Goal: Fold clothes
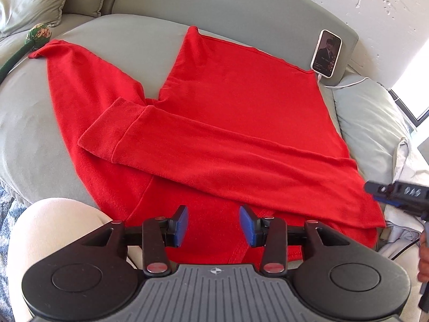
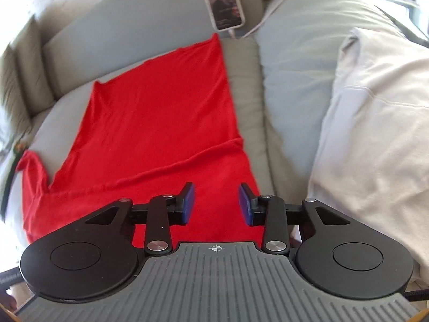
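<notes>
Now, step: one sleeve lay folded across the red shirt [image 1: 241, 102] on the sofa [image 1: 32, 123].
Tools: left tool [image 1: 213, 225] and right tool [image 2: 216, 204] were both open, holding nothing.
Next: probably fold the other sleeve [image 1: 80, 80] in.

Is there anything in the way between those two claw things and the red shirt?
Nothing visible. The left gripper and the right gripper both hang open directly over the red shirt, with only air beneath. The phone leans against the sofa back, beyond the shirt.

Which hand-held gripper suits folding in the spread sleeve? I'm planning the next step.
Left, probably. The spread sleeve lies on the left hand-held gripper side; the right hand-held gripper hovers over the opposite edge. Both are open.
</notes>
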`<action>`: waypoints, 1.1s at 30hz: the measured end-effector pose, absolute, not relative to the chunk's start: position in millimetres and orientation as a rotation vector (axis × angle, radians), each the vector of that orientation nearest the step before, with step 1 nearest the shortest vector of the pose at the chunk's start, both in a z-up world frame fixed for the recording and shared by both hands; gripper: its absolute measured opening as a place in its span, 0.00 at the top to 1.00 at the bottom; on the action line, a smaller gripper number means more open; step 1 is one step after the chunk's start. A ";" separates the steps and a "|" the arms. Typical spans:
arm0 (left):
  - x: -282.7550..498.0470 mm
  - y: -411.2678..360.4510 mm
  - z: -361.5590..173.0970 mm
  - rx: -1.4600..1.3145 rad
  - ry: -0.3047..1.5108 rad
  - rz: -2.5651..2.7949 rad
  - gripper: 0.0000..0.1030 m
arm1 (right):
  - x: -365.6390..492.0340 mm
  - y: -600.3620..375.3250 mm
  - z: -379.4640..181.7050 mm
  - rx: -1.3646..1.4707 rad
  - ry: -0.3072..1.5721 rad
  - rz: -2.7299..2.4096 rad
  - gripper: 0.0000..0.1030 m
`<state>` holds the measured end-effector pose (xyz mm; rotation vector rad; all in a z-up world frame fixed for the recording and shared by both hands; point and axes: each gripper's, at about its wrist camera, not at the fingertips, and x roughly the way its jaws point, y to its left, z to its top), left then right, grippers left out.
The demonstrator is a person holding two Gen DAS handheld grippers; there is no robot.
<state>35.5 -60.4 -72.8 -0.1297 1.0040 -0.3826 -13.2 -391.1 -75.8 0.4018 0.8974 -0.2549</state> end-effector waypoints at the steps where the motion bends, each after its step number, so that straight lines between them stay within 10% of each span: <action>1: 33.9 -59.3 -72.1 -0.132 1.002 -0.380 0.60 | -11.9 -386.7 -80.0 0.383 0.918 -0.244 0.64; 4: 29.9 -54.0 -71.2 -0.138 1.000 -0.369 0.59 | -12.4 -389.7 -104.6 0.368 0.995 -0.327 0.76; 17: 23.3 -52.1 -70.1 -0.141 1.006 -0.380 0.56 | -40.9 -385.8 -70.8 0.388 0.982 -0.354 0.64; 28: 25.1 -47.0 -73.6 -0.145 1.032 -0.371 0.56 | -47.6 -387.0 -98.9 0.415 1.119 -0.320 0.78; 33: 30.7 -27.3 -63.9 -0.196 1.016 -0.351 0.53 | -62.1 -375.2 -59.0 0.471 1.010 -0.262 0.59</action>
